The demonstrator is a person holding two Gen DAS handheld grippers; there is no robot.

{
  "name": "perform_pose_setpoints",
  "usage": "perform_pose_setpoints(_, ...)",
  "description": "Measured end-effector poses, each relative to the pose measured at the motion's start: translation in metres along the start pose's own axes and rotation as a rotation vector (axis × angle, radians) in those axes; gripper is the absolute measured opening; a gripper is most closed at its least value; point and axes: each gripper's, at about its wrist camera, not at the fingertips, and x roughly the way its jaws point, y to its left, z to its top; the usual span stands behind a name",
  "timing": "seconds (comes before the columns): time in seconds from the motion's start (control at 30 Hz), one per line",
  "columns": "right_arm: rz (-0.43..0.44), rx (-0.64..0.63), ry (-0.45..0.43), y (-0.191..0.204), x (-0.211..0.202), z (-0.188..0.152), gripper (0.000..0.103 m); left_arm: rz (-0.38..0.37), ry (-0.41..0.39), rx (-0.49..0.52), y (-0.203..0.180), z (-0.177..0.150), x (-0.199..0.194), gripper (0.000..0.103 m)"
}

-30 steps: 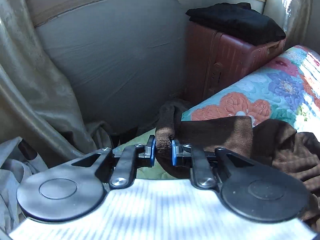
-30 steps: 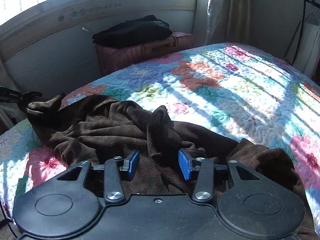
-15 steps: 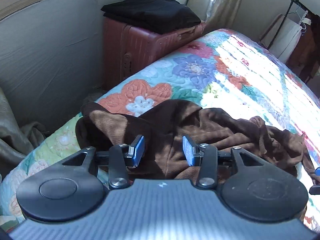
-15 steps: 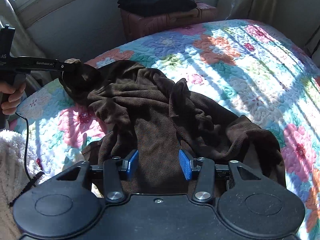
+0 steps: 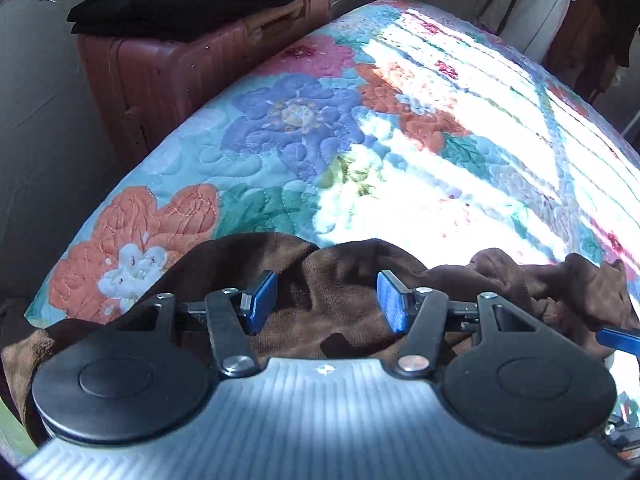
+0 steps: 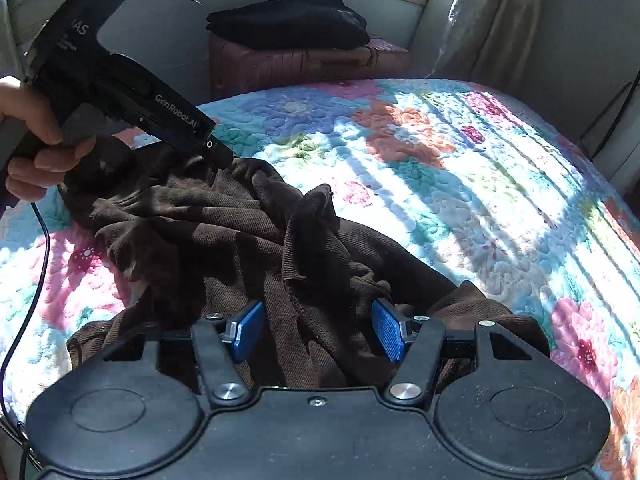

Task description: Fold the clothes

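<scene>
L gripper opening, R gripper opening

The near part of the brown garment lies hidden beneath the right gripper body. Left of that claw, a person's hand is cut by the frame edge. Beyond it, the suitcase top is covered by what is perhaps folded black clothing.

brown knit garment, quilted cloth bedspread, ribbed hard-shell suitcase
</scene>
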Motion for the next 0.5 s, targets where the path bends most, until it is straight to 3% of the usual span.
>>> perform_pose_setpoints(0.07,0.021,-0.012,-0.017,0.005,0.008,0.013,0.065,0.077,-0.054,0.048,0.007,-0.004,0.011,0.061)
perform_pose_setpoints(0.1,0.019,-0.020,-0.014,0.009,0.013,0.015,0.065,0.074,-0.049,0.073,0.009,-0.008,0.015,0.062)
perform_pose_setpoints(0.2,0.051,-0.031,-0.010,0.007,0.031,0.025,0.065,0.003,-0.051,0.123,0.009,-0.015,0.019,0.063)
perform_pose_setpoints(0.27,0.074,-0.054,0.018,0.005,0.047,0.032,0.061,-0.033,-0.079,0.208,0.001,-0.016,0.018,0.076)
perform_pose_setpoints(0.33,0.048,-0.086,0.073,0.002,0.065,0.036,0.045,-0.015,-0.117,0.306,-0.009,-0.018,0.020,0.087)
perform_pose_setpoints(0.4,0.035,-0.073,0.087,-0.009,0.074,0.041,0.017,0.078,-0.122,0.371,-0.019,-0.021,0.031,0.098)
perform_pose_setpoints(0.43,0.051,-0.045,0.077,-0.019,0.074,0.042,0.015,0.133,-0.114,0.394,-0.023,-0.022,0.040,0.101)
perform_pose_setpoints(0.5,0.052,-0.001,0.048,-0.034,0.070,0.043,0.010,0.142,-0.110,0.401,-0.024,-0.023,0.049,0.102)
